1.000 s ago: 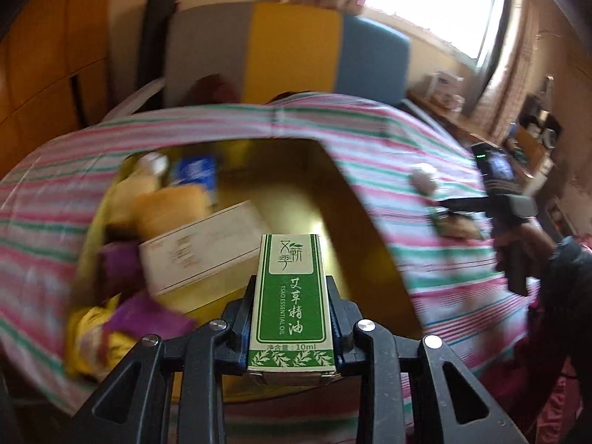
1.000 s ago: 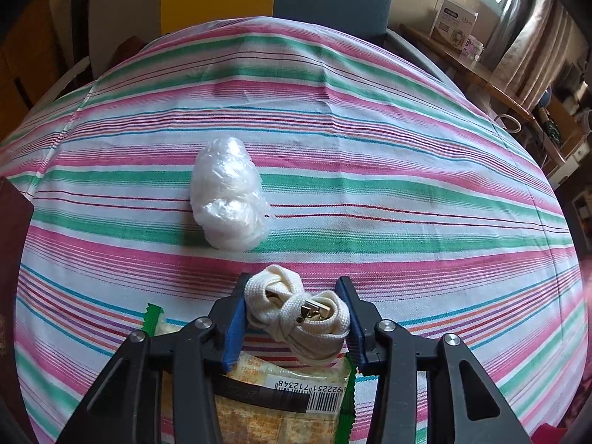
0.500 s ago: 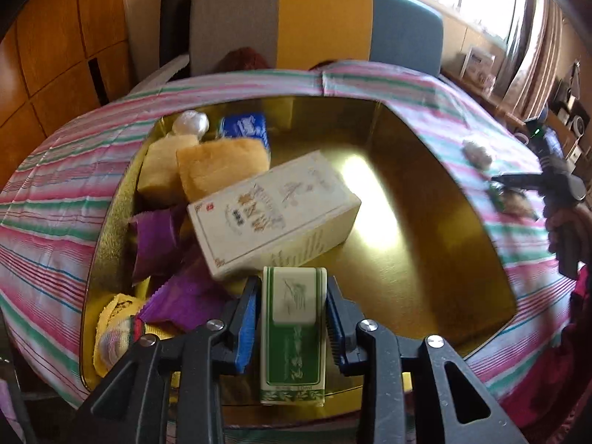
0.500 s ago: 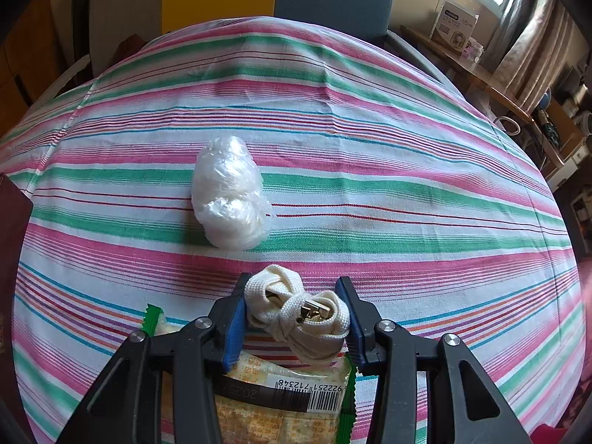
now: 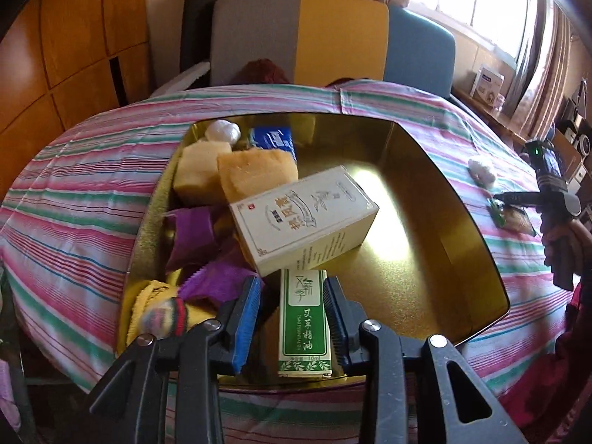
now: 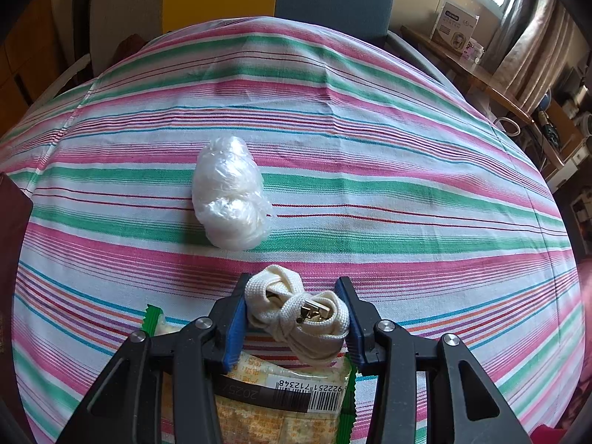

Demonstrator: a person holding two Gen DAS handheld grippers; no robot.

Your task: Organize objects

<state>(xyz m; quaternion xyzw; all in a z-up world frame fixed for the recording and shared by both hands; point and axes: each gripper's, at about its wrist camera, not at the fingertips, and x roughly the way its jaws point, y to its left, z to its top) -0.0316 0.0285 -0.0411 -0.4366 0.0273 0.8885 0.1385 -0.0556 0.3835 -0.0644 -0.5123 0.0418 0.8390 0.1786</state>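
The green essential-oil box (image 5: 303, 325) lies at the near edge of the gold tin (image 5: 462, 214), under the end of a white carton (image 5: 303, 218). My left gripper (image 5: 292, 288) straddles it with its jaws opening: the left pad stands clear of the box, the right pad is close beside it. My right gripper (image 6: 292, 285) is shut on a knotted white cord (image 6: 296, 310) with a metal plug, held just above the striped cloth (image 6: 407, 170). A snack packet (image 6: 281, 399) with a barcode lies under that gripper.
The tin's left side holds sponges (image 5: 255, 177), purple packets (image 5: 192, 233), a blue packet (image 5: 273, 140) and a yellow cloth (image 5: 148, 303). A white plastic-wrapped bundle (image 6: 229, 196) lies on the cloth beyond the right gripper. A multicoloured chair (image 5: 333, 37) stands behind the table.
My left gripper carried the green box forward and down into the tin, and its jaws have parted from it. The right gripper and its cord have not moved.
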